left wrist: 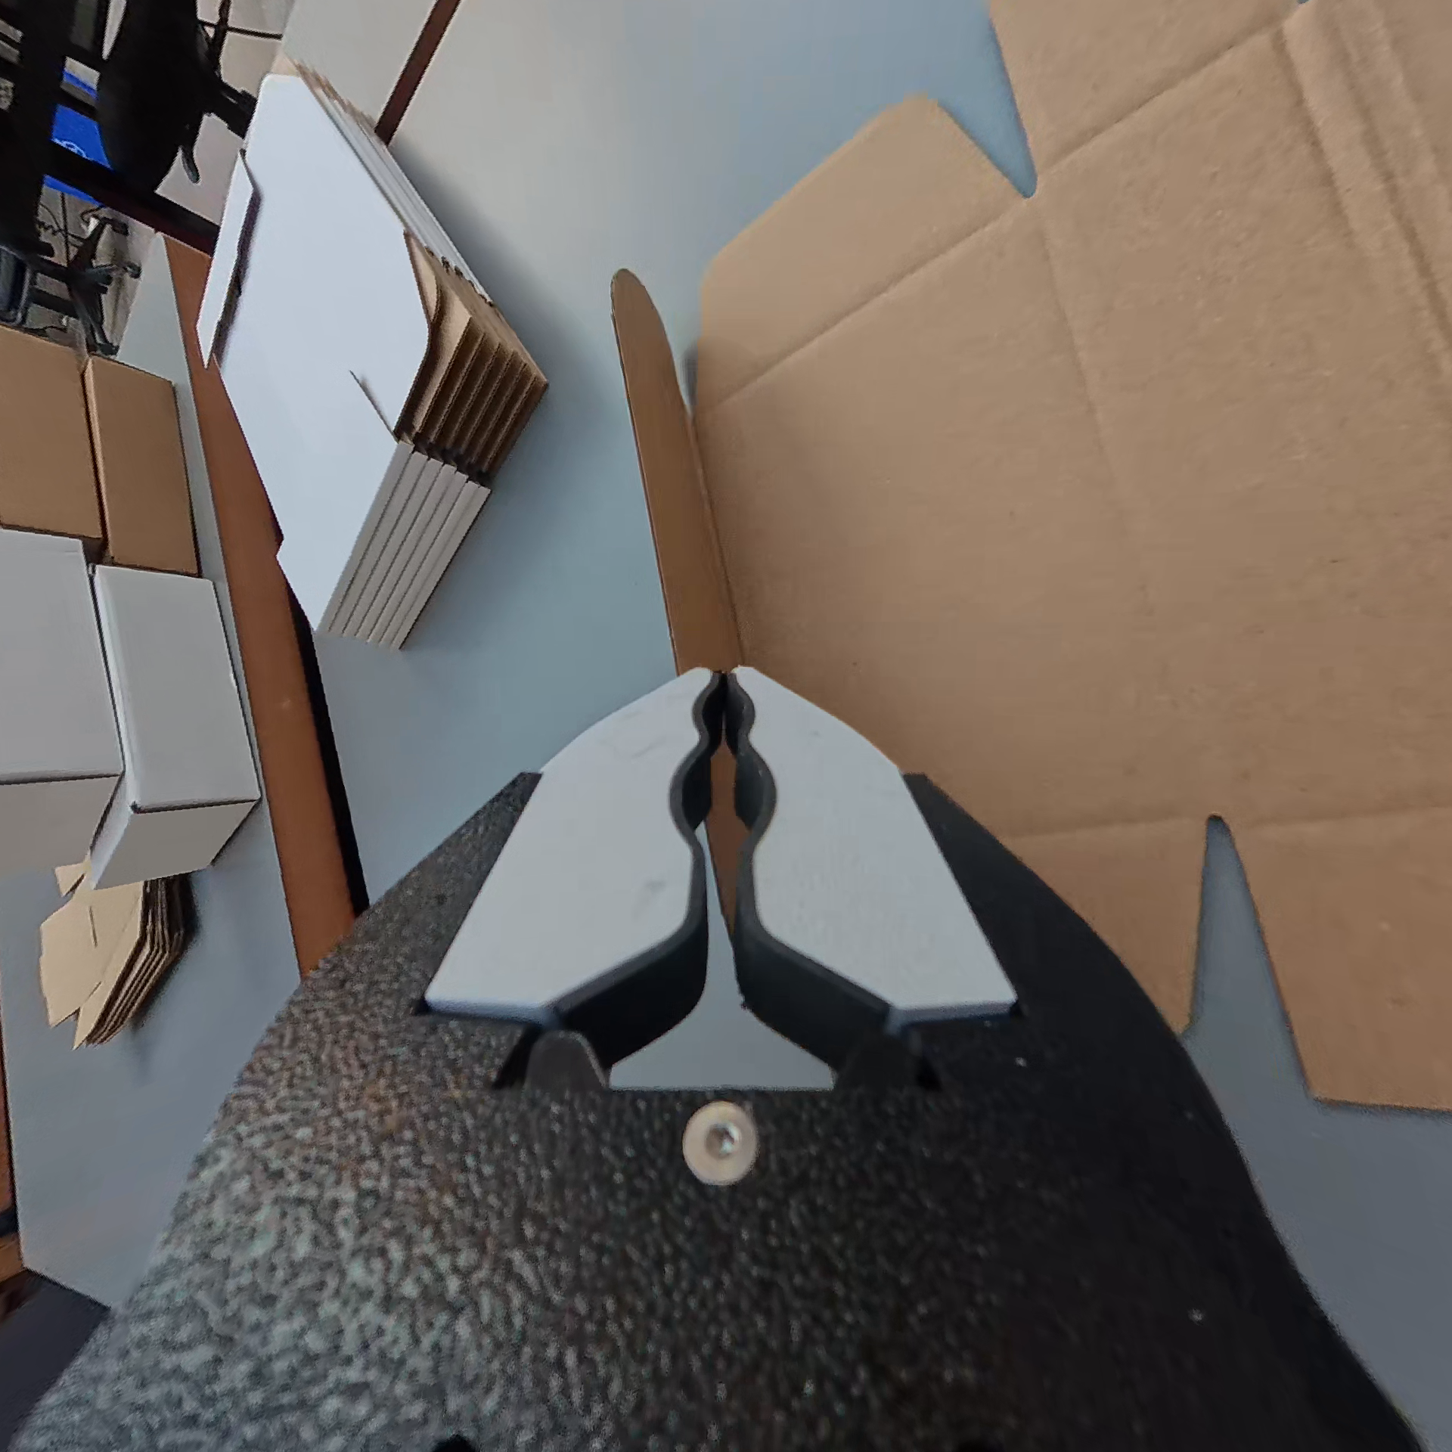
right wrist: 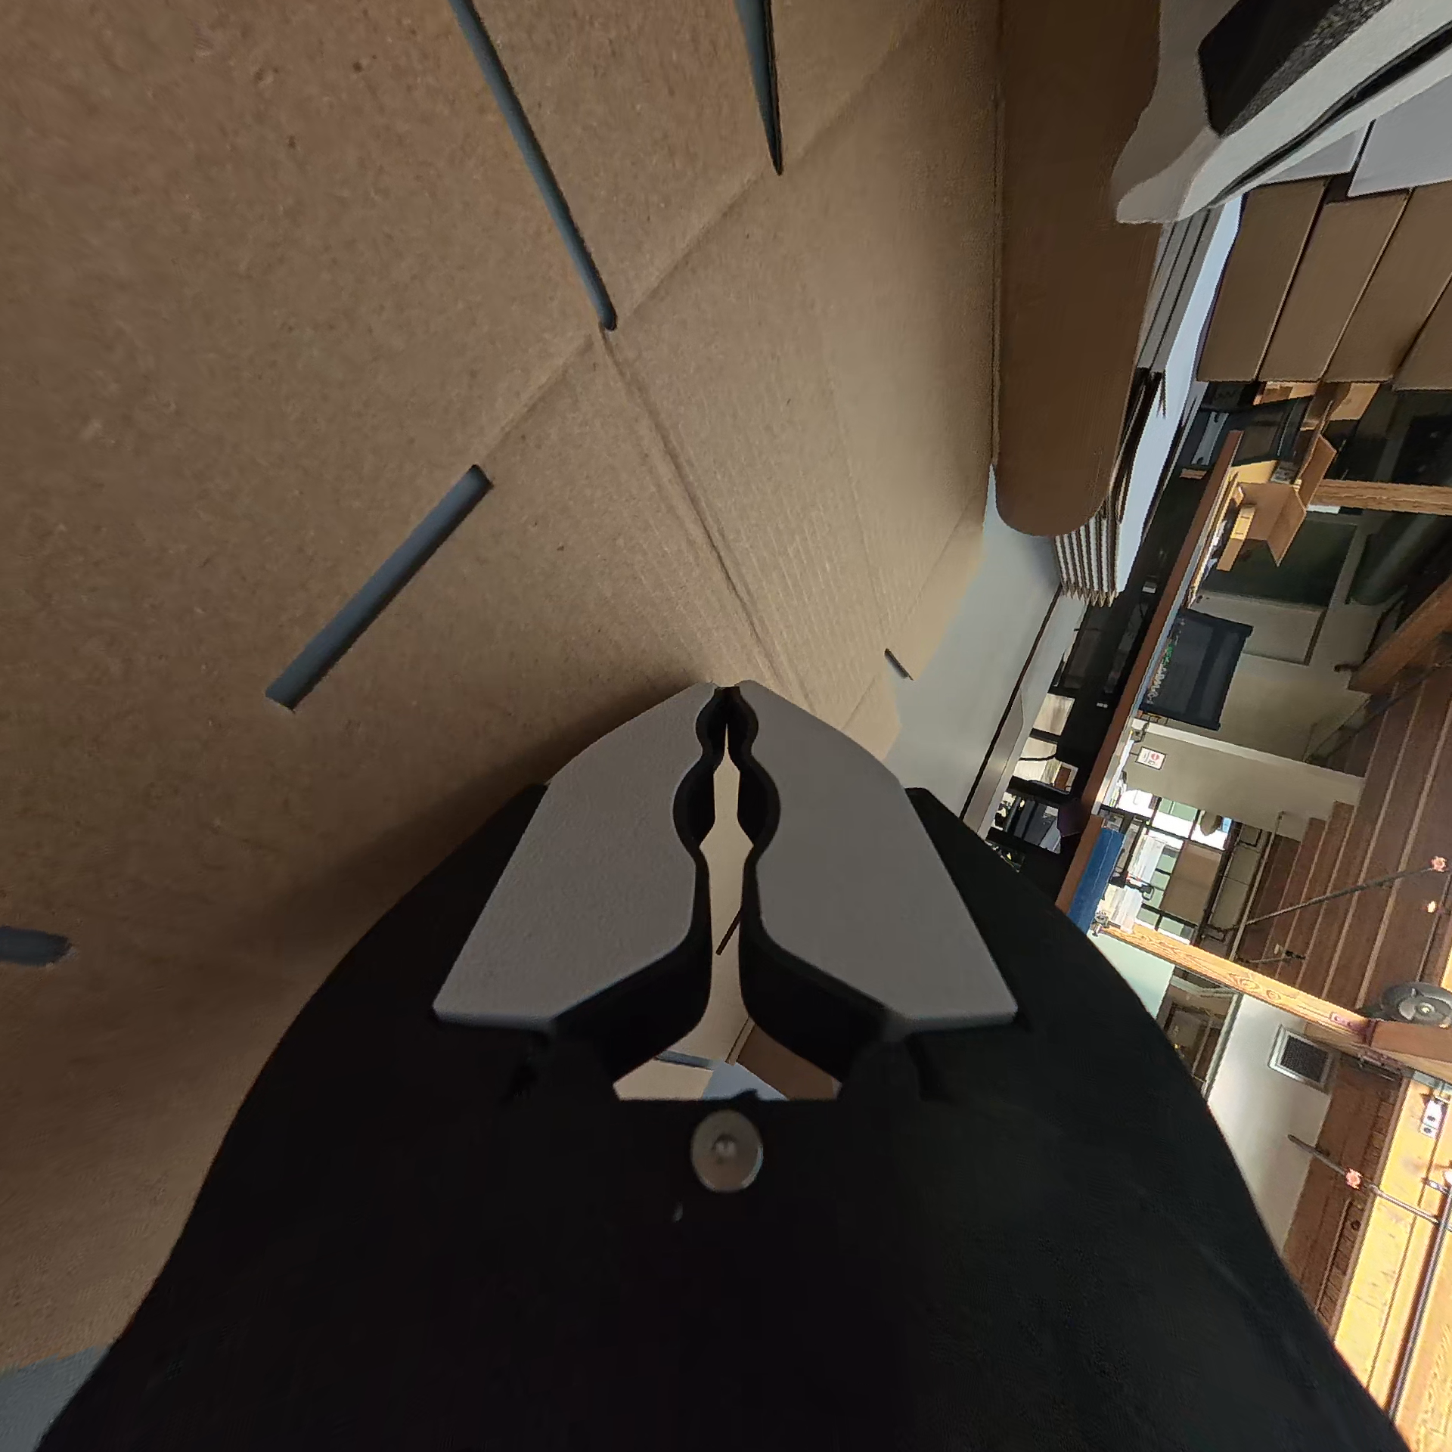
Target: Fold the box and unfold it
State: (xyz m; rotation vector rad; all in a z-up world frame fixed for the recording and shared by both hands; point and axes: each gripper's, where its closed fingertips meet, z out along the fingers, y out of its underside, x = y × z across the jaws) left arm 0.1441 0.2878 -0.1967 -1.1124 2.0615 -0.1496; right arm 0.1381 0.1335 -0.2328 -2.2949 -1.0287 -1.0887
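Box [left wrist: 1100,550]: brown cardboard, lying mostly flat and unfolded on the grey table [left wrist: 550,196]; one narrow side flap [left wrist: 668,487] stands upright along its edge; slots and creases show across the sheet. Left gripper [left wrist: 724,677]: fingertips meeting at the foot of the raised flap, whether pinching it cannot be told. Right gripper [right wrist: 727,691]: fingertips closed together over the flat sheet, nothing visibly held. Stack of flat white cartons [left wrist: 353,377]: on the table, well apart from the box. Assembled white boxes [left wrist: 173,723]: beyond the table edge.
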